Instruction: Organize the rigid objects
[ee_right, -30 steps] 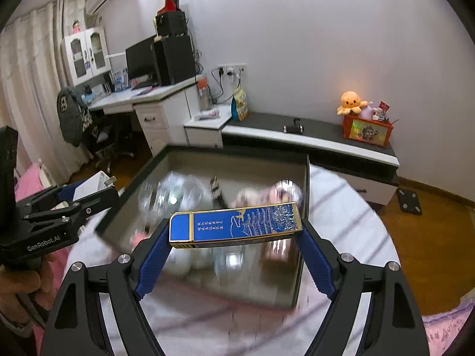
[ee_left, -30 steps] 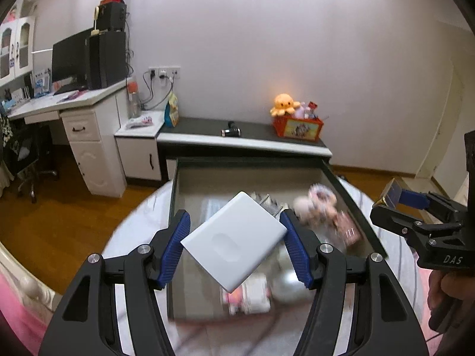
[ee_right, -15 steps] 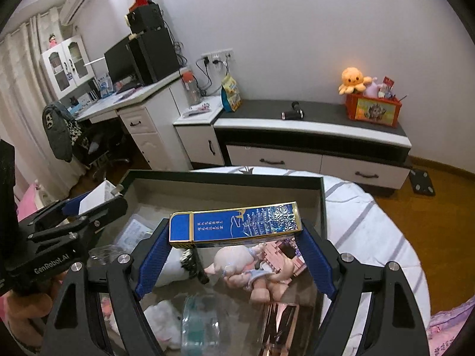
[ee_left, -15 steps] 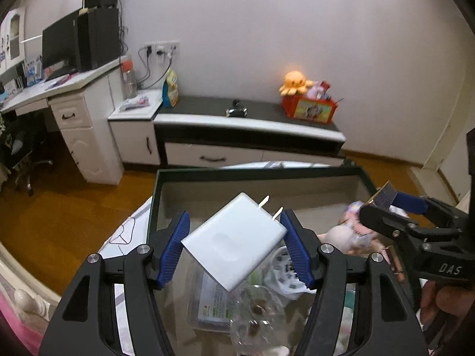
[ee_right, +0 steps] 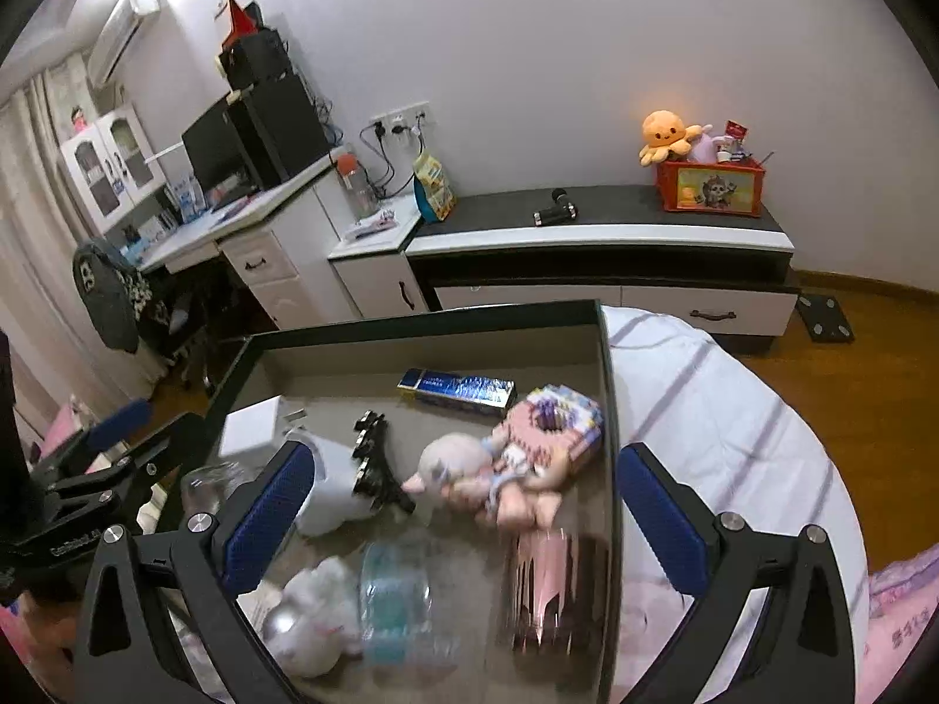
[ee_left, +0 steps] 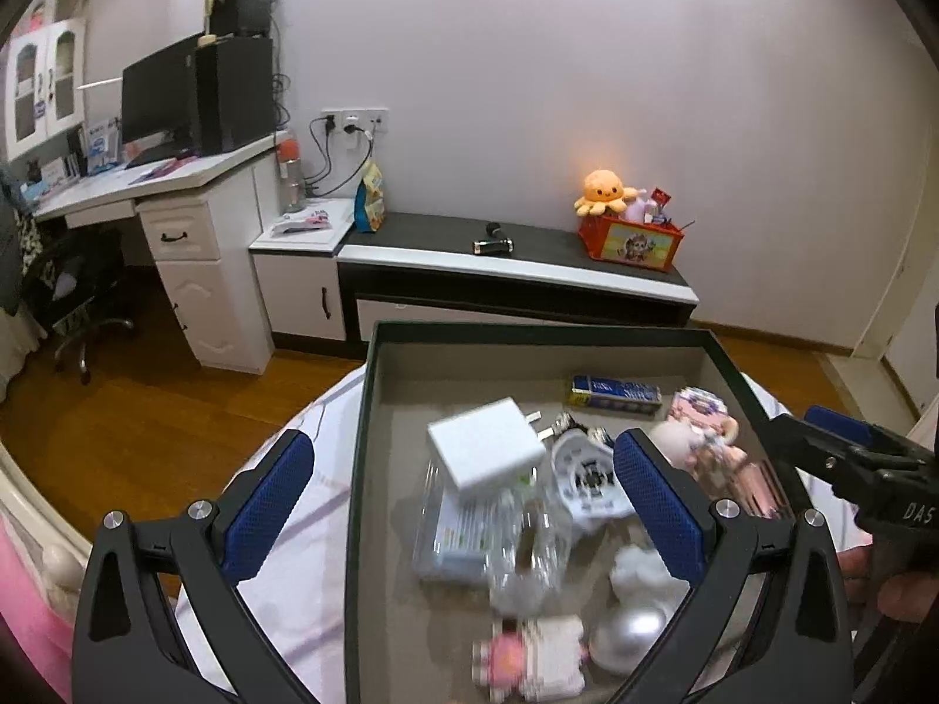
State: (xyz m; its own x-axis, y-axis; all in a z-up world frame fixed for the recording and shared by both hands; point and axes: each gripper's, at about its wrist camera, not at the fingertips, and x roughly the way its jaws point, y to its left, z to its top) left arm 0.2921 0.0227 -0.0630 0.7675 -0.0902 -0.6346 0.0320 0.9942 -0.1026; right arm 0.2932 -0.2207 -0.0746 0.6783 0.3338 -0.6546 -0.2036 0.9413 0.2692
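Both claws opening, nothing between: left claw (ee_left: 463,504) dropped charger (ee_left: 484,450), right claw (ee_right: 460,519) dropped blue box (ee_right: 456,387) into tray (ee_right: 607,410). 2 items sorted.

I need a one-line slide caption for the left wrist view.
Left gripper opening above the dark tray, white charger released over the clutter.

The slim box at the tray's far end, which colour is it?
Blue slim box with gold edges; right wrist view.
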